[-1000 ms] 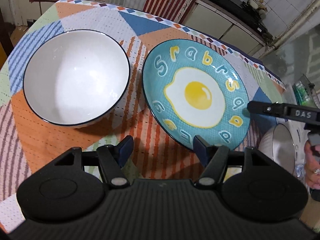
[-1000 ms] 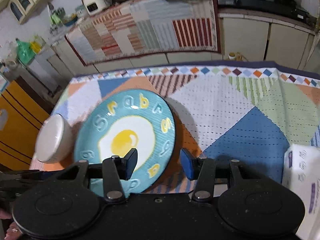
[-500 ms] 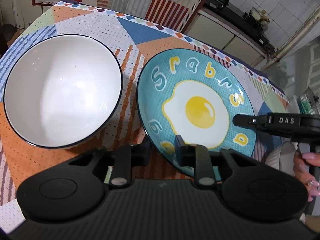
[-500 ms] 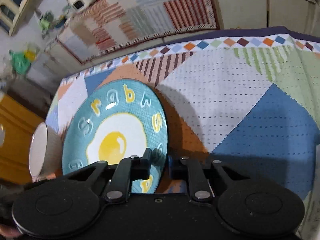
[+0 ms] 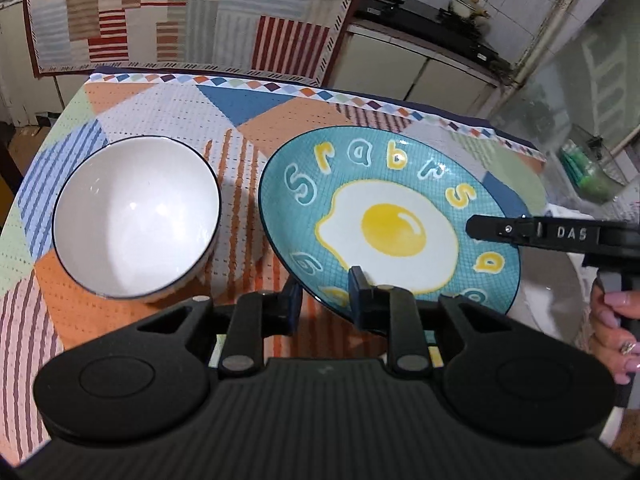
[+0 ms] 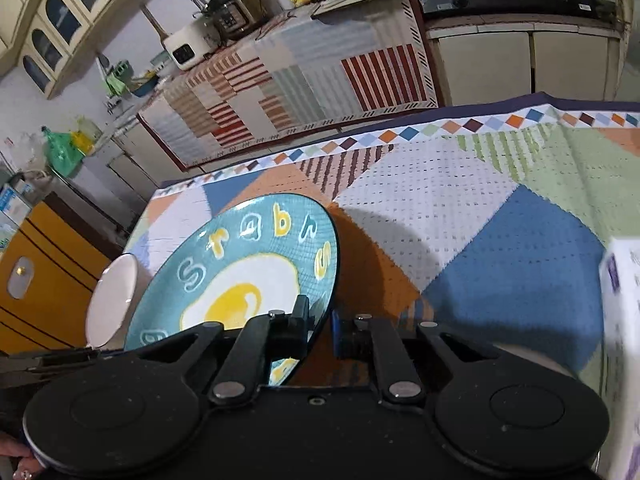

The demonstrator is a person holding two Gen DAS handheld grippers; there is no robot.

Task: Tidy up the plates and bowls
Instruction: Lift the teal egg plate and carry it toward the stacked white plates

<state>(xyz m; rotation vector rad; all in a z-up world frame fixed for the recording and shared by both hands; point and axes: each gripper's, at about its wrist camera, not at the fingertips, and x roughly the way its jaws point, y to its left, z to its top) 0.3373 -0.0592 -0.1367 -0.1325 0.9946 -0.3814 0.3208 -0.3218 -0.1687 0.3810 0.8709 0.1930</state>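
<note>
A teal plate [image 5: 392,220] printed with a fried egg and letters hangs tilted a little above the patchwork tablecloth [image 5: 280,120], held from two sides. My left gripper [image 5: 324,292] is shut on its near rim. My right gripper [image 5: 480,228] grips the right rim. In the right wrist view the right gripper [image 6: 320,320] is closing the last bit, and the rim of the plate [image 6: 248,264] is pinched between its pads. A white bowl [image 5: 136,220] with a dark rim stands on the cloth left of the plate, also visible as the bowl [image 6: 112,300] beyond the plate.
Another white dish [image 5: 552,292] sits low at the right, under the right gripper, next to a person's hand [image 5: 616,320]. A white box [image 6: 620,292] stands on the cloth at the right edge. Kitchen counters and a stove lie beyond the table.
Both grippers went from open to shut on opposite rims of the teal plate. The plate has risen off the cloth and tilted. The white bowl has stayed put.
</note>
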